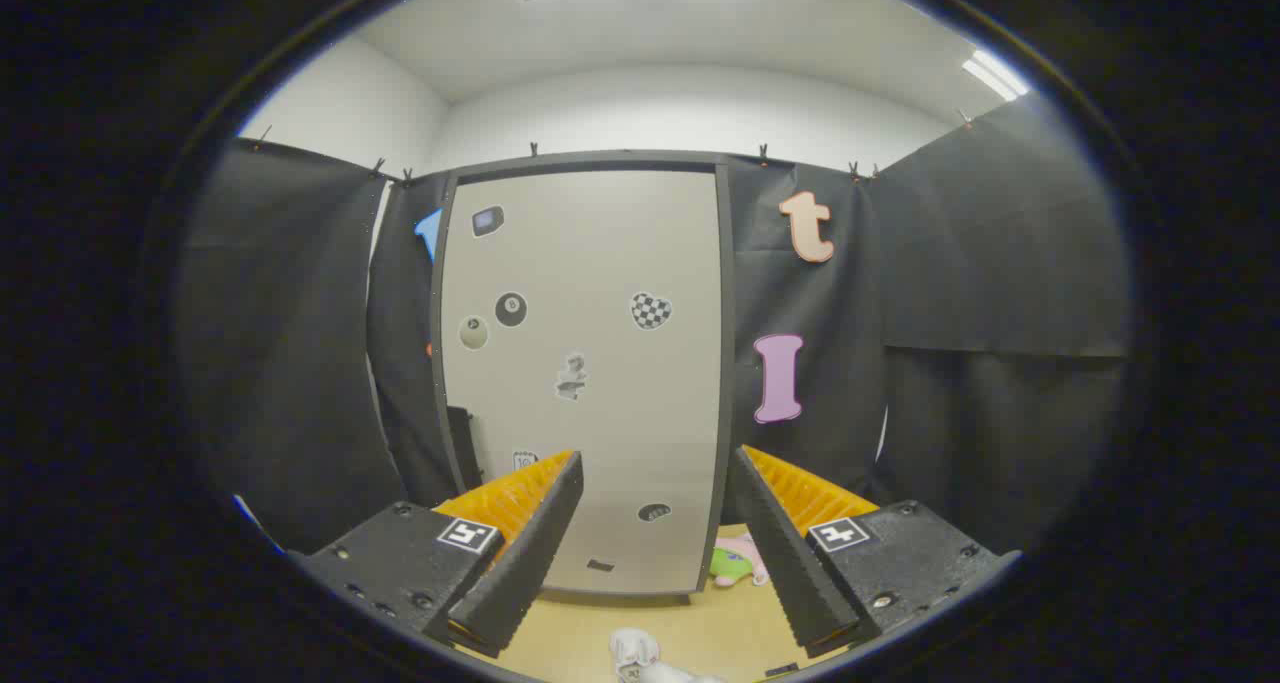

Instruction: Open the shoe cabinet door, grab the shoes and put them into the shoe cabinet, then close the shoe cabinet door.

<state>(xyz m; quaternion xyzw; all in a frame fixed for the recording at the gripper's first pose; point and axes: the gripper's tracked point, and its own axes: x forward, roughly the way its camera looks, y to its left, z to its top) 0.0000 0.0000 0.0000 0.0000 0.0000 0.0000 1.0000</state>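
The shoe cabinet (585, 263) stands upright straight ahead, a tall pale door in a dark frame, covered with small stickers. Its door is shut and a dark handle (463, 448) sits by its lower left edge. My gripper (655, 563) is open, fingers spread wide, with nothing between them; it is short of the door. A white shoe (640, 655) lies on the wooden floor just below and between the fingers. A pink and green small shoe or toy (738, 561) lies on the floor at the cabinet's right foot, beside the right finger.
Black cloth walls (990, 313) close in the booth on both sides of the cabinet. The tan wooden floor (590, 628) stretches in front of the cabinet. White ceiling with strip lights is above.
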